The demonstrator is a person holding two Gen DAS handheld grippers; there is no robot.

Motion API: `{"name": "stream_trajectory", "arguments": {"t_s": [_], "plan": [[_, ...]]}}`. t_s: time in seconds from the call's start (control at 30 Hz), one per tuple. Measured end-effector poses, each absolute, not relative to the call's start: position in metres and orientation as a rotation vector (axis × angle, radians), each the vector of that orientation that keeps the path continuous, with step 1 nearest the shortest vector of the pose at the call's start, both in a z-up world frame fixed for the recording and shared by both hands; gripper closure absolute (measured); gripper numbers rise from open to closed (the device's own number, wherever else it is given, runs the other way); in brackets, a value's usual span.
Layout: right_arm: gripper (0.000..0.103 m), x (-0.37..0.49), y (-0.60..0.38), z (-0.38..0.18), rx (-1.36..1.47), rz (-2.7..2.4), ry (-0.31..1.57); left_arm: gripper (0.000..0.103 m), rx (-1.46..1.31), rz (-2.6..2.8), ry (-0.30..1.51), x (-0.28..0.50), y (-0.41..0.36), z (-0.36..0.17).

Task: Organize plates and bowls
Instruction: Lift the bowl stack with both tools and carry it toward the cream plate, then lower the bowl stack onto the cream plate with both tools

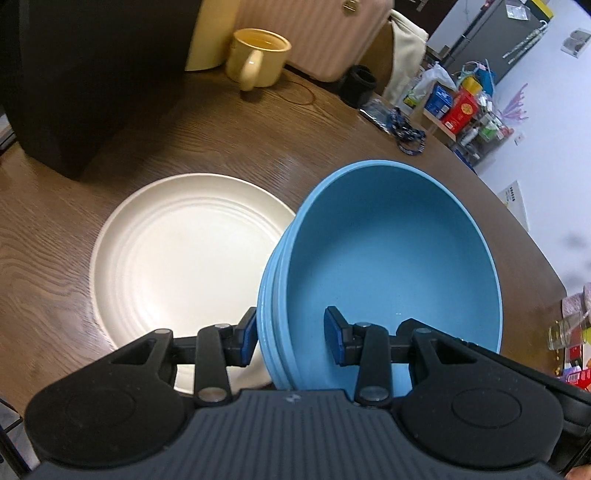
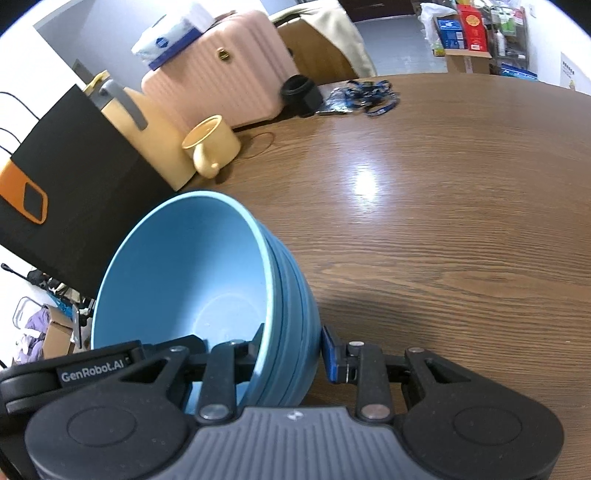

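Note:
A blue bowl (image 1: 391,258) (image 2: 192,280) with a ridged outer wall hangs tilted above the wooden table (image 1: 221,140) (image 2: 443,240), held from two sides. My left gripper (image 1: 291,339) is shut on its near rim, one pad outside the wall and one inside. In the right wrist view my right gripper (image 2: 294,349) clamps the opposite rim in the same way. A cream plate (image 1: 184,258) lies flat on the table, to the left of the bowl; the bowl's edge overlaps its right side. Whether the blue bowl is one piece or a nested stack, I cannot tell.
A yellow mug (image 1: 258,59) (image 2: 212,147) stands at the back beside a black bag (image 1: 74,92) (image 2: 74,184) and a pink suitcase (image 1: 314,33) (image 2: 221,66). A black cup (image 1: 360,86) (image 2: 301,94) and blue lanyards (image 1: 402,129) (image 2: 362,96) lie farther back. A glass (image 1: 565,332) stands at the table's right edge.

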State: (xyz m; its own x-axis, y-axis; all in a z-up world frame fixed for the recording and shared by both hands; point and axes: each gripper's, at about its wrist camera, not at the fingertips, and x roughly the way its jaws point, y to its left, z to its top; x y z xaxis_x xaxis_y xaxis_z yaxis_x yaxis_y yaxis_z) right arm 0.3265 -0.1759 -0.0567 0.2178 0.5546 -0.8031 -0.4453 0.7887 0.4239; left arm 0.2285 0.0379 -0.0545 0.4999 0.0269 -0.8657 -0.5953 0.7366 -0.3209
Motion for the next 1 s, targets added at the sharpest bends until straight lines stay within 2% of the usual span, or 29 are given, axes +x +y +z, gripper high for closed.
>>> {"name": "stream_trajectory", "arguments": {"t_s": [0.53, 1.0], "plan": [[0.075, 0.313, -0.101, -0.069, 0.1, 0.698, 1.204, 0.065, -0.671, 0.429, 1.025, 0.218, 0.111, -0.064], [0.075, 0.308, -0.07, -0.079, 0.101, 0.672, 1.247, 0.065, -0.666, 0.423, 1.072, 0.214, 0.139, -0.074]]}}
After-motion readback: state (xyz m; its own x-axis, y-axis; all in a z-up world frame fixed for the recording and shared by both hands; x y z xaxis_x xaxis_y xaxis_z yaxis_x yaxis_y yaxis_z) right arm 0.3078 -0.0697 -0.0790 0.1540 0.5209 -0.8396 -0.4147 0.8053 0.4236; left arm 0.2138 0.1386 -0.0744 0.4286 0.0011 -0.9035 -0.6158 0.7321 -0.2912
